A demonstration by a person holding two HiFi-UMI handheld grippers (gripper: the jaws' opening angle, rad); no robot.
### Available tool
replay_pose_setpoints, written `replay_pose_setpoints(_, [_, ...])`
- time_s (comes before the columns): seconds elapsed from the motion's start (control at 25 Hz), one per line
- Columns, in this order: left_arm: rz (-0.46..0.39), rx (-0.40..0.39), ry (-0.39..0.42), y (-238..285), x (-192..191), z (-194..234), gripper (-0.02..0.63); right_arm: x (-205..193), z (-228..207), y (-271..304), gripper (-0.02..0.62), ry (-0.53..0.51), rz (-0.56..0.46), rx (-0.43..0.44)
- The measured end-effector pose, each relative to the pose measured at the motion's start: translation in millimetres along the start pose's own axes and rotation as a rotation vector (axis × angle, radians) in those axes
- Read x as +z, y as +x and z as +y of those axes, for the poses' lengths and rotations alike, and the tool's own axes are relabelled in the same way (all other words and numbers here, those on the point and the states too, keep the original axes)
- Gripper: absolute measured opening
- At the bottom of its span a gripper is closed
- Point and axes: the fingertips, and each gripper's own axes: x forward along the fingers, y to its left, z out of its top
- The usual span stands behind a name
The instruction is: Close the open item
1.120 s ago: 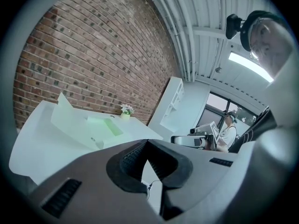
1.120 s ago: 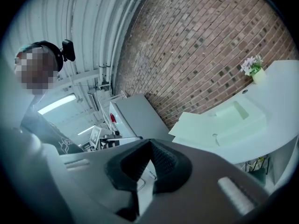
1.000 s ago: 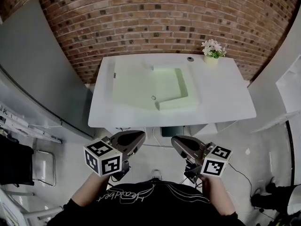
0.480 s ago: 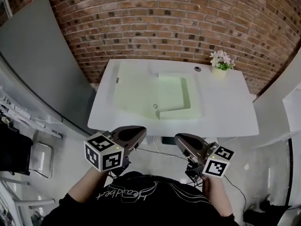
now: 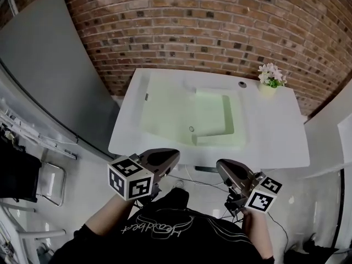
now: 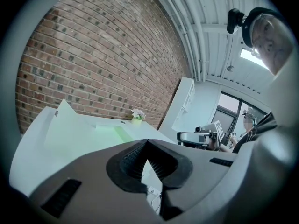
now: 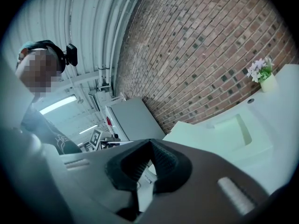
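Holding both grippers low and close to the body, well short of the white surface (image 5: 275,133), which stands against a brick wall (image 5: 181,32).

Left gripper (image 5: 168,156): fingers closed tip to tip, nothing between them; the left gripper view confirms the ribbed pads (image 6: 133,158) meeting at the front. Marker cube faces the head camera.

Right gripper (image 5: 222,166): fingers likewise closed on nothing; in the right gripper view the tips touch, with only floor showing through the gap behind them.

Task item: pale green box (image 5: 217,114) lying on the middle of the surface, open. Its lid (image 5: 165,111) is swung out to the left of the tray; the left gripper view shows the lid tilted upward, not flat. A small round knob (image 5: 191,128) sits near the box's front edge. Neither gripper touches the box; both are well apart from it.

Other items: small flower pot (image 5: 269,81) at the far right corner of the surface, a small dark round object (image 5: 242,84) just beside it. Grey panel (image 5: 49,65) leans at the left, a metal chair (image 5: 47,183) below it on the floor.
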Motion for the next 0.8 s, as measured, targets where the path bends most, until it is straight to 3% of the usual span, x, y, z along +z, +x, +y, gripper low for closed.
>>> replay_pose_setpoints(0.64, [-0.012,0.056,-0.065,21.5,59.1,125.0,0.002,26.6,-76.7,76.0,-0.002,0.096,0.012,-0.055])
replay_pose_setpoints(0.8, [-0.032,0.051,-0.047,21.3,70.3,144.1,0.002,31.3,-90.2,88.4,-0.002,0.105,0.019,-0.067])
